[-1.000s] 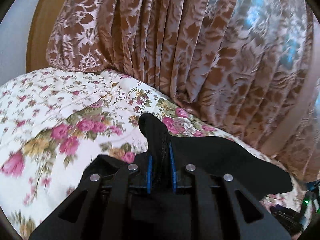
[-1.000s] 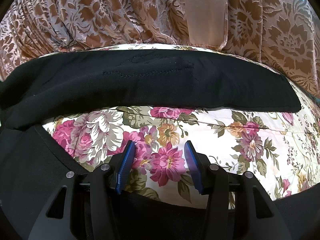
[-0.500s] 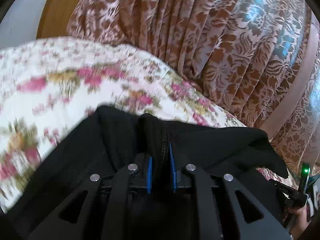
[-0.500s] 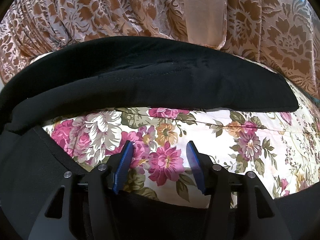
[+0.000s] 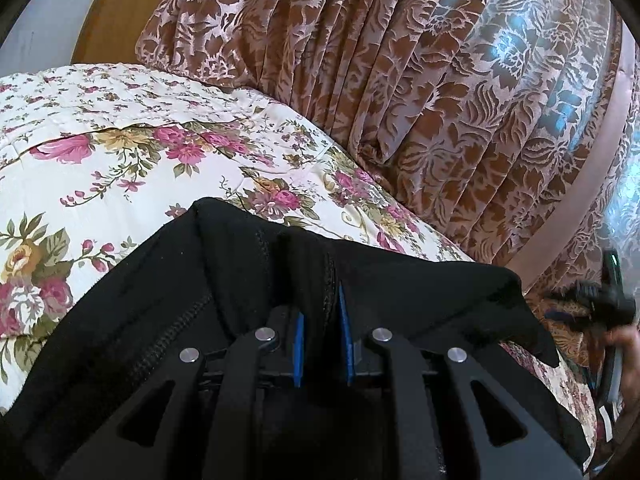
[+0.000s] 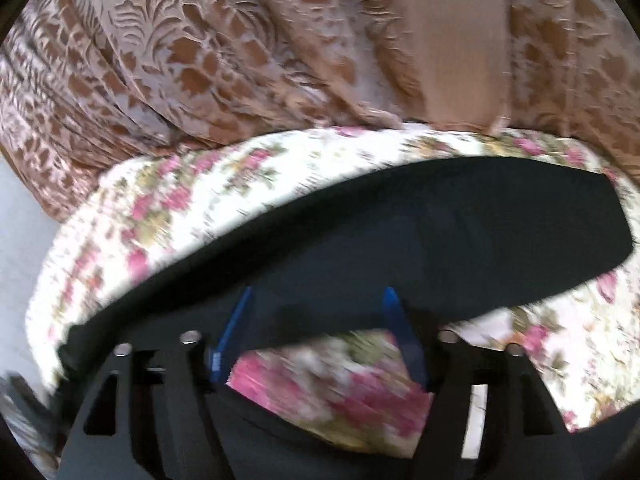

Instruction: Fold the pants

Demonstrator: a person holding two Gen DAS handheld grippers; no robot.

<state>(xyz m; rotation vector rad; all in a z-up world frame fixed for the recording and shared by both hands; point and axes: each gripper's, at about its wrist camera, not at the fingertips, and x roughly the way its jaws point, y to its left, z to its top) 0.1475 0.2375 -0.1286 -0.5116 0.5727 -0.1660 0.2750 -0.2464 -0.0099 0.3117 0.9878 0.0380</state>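
Pinching a ridge of black cloth, the left gripper [image 5: 320, 308] has its blue pads clamped on a seamed fold of the pants [image 5: 400, 296], which spread out from the jaws to both sides and lie on the flowered bedspread [image 5: 120, 152] near its far edge, just below the patterned curtain [image 5: 420, 80]. Right gripper [image 6: 316, 320]: jaws opening, blue pads wide apart, nothing pressed between them; bedspread shows in the gap, and a long black band of the pants crosses the bed just beyond the fingertips. Right-wrist view is blurred, so contact with the cloth cannot be judged. Reading: a fold looks mid-way, one side carried over and the right side let go. Next move likely calls for the left gripper to lay its edge down squarely on the lower layer before releasing.
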